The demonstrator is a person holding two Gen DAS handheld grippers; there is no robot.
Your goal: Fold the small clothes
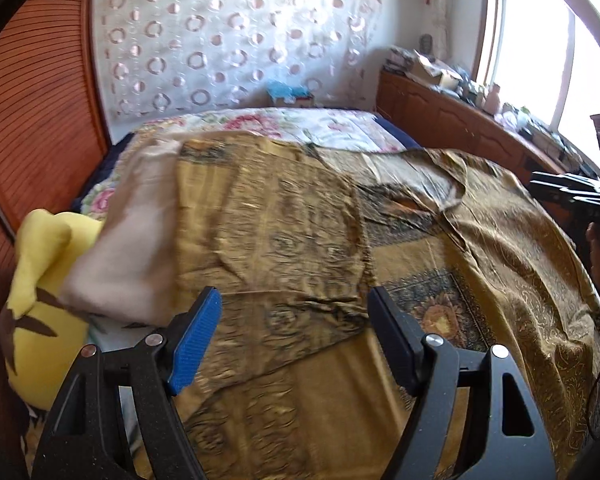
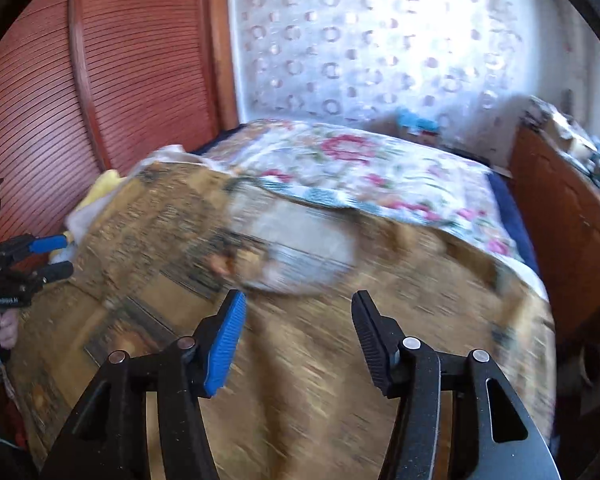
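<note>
Sunlit and cluttered, the bedroom holds a bed pushed against a reddish slatted wooden headboard, with a pale curtain printed in rings hanging behind it and a bright window above a low wooden cabinet loaded with boxes and small items. A floral quilt covers the far part of the bed. Over the near part lies a large golden-brown patterned cloth, and on top of it, slightly left of centre, sits a golden-brown garment of nearly the same print, partly folded, with a sleeve-like flap reaching toward the near edge. A pale beige cloth lies just beside the garment's left edge, overlapping a yellow plush toy with dark markings near the headboard.

The left gripper hovers above the garment's near portion, its fingers spread apart with nothing between them. The right gripper hangs over the golden cloth, its fingers likewise wide apart and holding nothing; its view is smeared by motion blur, so the fabric detail under it is hard to read. Each gripper shows at the edge of the other's view, held in a hand.
</note>
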